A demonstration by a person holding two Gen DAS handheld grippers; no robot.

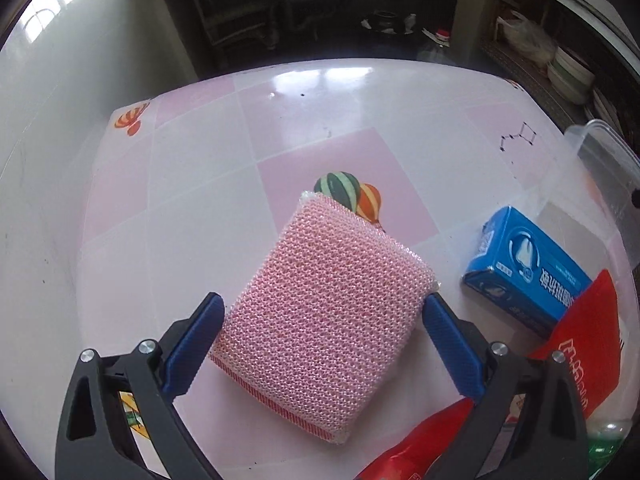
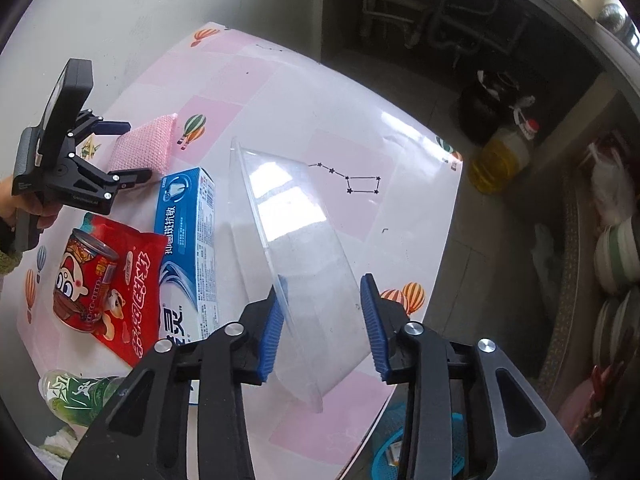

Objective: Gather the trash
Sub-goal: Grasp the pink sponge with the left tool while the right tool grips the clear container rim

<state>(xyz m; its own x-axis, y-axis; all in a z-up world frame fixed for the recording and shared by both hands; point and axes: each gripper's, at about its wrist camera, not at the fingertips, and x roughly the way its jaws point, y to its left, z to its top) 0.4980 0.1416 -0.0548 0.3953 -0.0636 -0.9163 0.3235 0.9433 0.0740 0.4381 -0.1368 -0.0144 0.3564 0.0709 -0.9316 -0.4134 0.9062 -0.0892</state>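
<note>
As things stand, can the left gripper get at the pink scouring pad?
Probably yes. The left gripper is open with the pink scouring pad lying flat between its fingers. Nothing sits on the pad, and the blue toothpaste box lies clear of it to one side.

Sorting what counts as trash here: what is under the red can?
The red can lies on a red snack bag, which rests on the table. The bag's middle is covered by the can; whether anything lies beneath the bag cannot be seen.

Green-labelled bottle and blue basket largely behind gripper arms, cut by bottom edge.
</note>
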